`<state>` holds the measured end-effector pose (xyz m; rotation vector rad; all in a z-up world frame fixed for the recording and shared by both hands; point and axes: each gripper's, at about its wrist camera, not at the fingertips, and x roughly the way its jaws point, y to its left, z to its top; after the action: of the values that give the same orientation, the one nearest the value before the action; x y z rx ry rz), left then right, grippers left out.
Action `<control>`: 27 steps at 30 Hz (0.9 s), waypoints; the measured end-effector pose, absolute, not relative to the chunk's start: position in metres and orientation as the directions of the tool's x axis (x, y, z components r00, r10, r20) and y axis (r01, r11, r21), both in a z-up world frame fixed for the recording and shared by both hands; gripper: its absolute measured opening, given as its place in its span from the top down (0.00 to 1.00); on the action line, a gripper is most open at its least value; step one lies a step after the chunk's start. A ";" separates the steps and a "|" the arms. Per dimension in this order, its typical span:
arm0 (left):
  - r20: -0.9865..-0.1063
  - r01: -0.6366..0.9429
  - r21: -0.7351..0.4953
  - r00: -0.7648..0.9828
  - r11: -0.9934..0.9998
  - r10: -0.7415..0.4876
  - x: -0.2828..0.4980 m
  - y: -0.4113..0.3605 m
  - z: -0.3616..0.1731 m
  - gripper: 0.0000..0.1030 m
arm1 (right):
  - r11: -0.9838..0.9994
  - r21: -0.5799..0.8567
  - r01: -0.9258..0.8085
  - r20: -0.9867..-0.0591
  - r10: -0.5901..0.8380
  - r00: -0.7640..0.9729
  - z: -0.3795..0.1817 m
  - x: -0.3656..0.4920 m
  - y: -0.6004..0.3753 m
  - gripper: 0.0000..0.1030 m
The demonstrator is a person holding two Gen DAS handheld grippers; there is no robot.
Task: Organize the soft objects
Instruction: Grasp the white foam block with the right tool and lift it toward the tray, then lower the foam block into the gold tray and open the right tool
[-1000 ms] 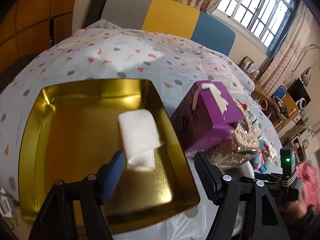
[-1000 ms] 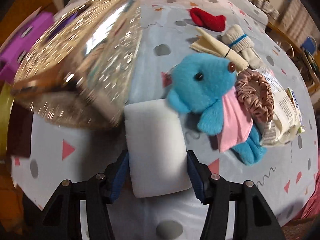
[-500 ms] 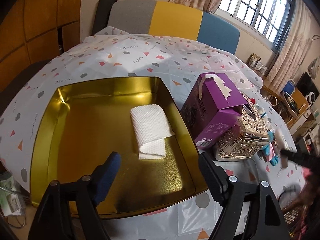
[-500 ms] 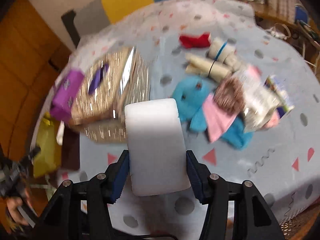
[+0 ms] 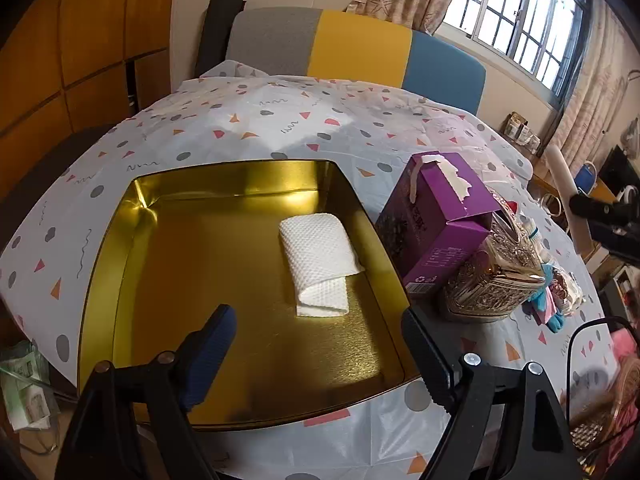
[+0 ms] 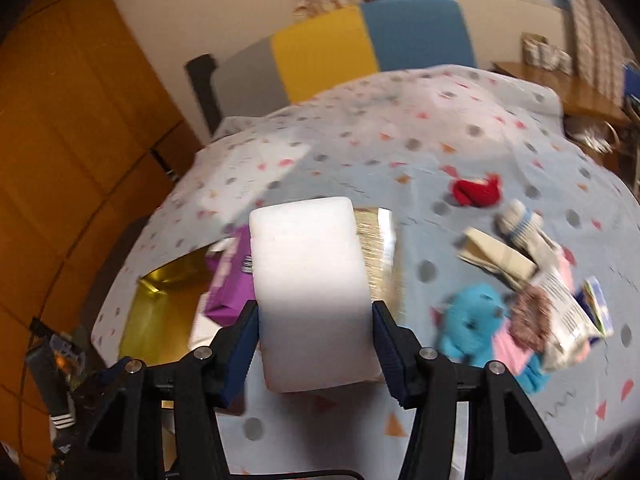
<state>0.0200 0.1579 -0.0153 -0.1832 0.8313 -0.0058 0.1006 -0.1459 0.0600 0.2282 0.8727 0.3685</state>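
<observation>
The right gripper (image 6: 316,344) clamps a white sponge block (image 6: 310,288) above the patterned tablecloth (image 6: 400,140), while the left gripper (image 5: 320,356), jaws just widened and empty, hangs over the gold tray (image 5: 224,280) holding a folded white cloth (image 5: 318,256).

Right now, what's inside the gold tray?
Only a folded white cloth lies in the gold tray, toward its right side. The near edge is partly hidden behind the left claw.

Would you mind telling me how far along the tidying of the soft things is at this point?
Done: one folded white cloth lies in the gold tray. The left tongs, just opened, hold nothing. In hand: the right tongs grip a white sponge block above the table. Left: the blue plush toy, red fabric item, rolled socks and brown scrunchie lie on the tablecloth.
</observation>
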 end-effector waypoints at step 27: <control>-0.692 -0.294 -0.127 0.710 0.947 0.127 0.000 0.223 -0.007 0.14 | 0.795 0.288 -0.534 -0.812 0.498 0.303 0.002 0.095 0.051 0.46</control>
<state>0.0003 0.2230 -0.0069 -0.2357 0.7463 0.2359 0.0954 0.0506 0.0019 -0.0383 1.0615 0.6838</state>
